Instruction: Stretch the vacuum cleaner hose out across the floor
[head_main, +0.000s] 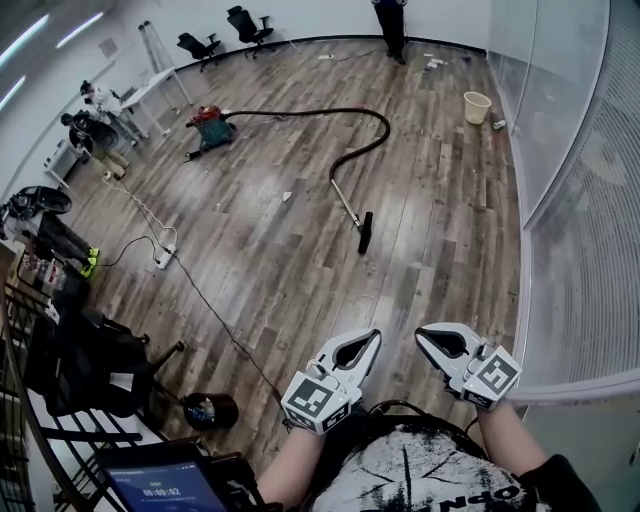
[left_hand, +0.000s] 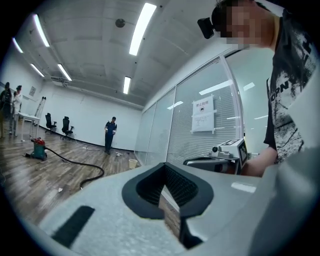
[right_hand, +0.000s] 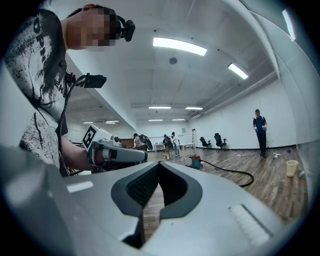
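Black hose (head_main: 372, 128) lies curved on the wood floor (head_main: 300, 270), well away, running from the vacuum (head_main: 208, 124). Left tool (head_main: 373, 337) and right tool (head_main: 421, 334): jaws pressed together, gripping nothing.

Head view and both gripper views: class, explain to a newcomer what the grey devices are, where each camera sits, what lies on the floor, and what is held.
No robot: a person holds a two-jaw gripper in each hand, the left gripper and the right gripper. The head view looks down from the person's head; each gripper view looks along its own jaws. Both grippers are shut and hold nothing. On the wooden floor ahead lies a vacuum cleaner, its black hose curving to the nozzle.
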